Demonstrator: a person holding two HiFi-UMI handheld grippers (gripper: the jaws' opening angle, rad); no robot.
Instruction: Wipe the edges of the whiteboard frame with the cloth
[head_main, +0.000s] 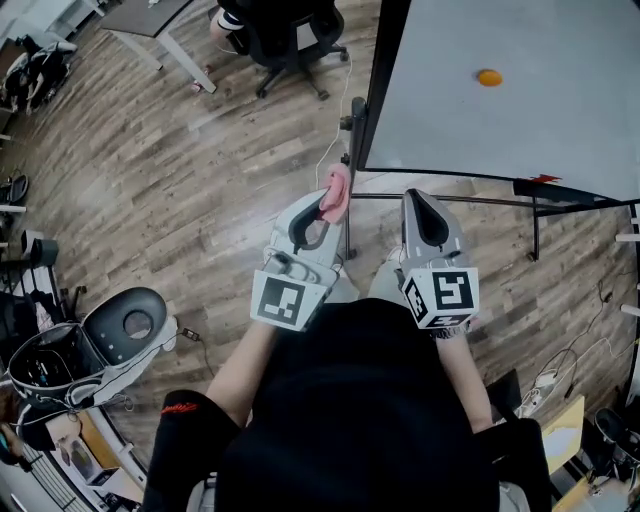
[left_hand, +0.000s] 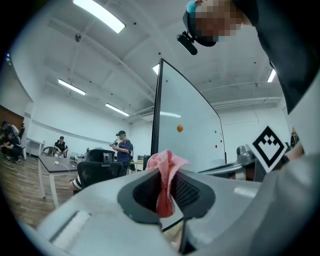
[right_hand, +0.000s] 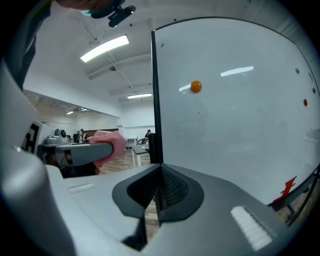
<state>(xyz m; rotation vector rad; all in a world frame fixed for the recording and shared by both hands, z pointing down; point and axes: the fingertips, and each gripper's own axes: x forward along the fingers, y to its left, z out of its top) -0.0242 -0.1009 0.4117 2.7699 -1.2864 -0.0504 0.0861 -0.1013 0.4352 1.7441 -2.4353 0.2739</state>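
Head view: left gripper (head_main: 318, 215) is clamped on a pink cloth (head_main: 337, 190), which bunches out past its tips, just beside the black left edge of the whiteboard frame (head_main: 372, 100); contact cannot be confirmed. Left gripper view shows the cloth pinched between both jaws. Right gripper (head_main: 428, 218), below the frame's lower edge, has its jaws together, holding nothing. An orange magnet (head_main: 488, 77) sits on the whiteboard (head_main: 540, 130).

Grey left tool (head_main: 322, 206), right tool (head_main: 424, 202) (checkered marker cubes (head_main: 283, 300)), black shirt (head_main: 360, 400)
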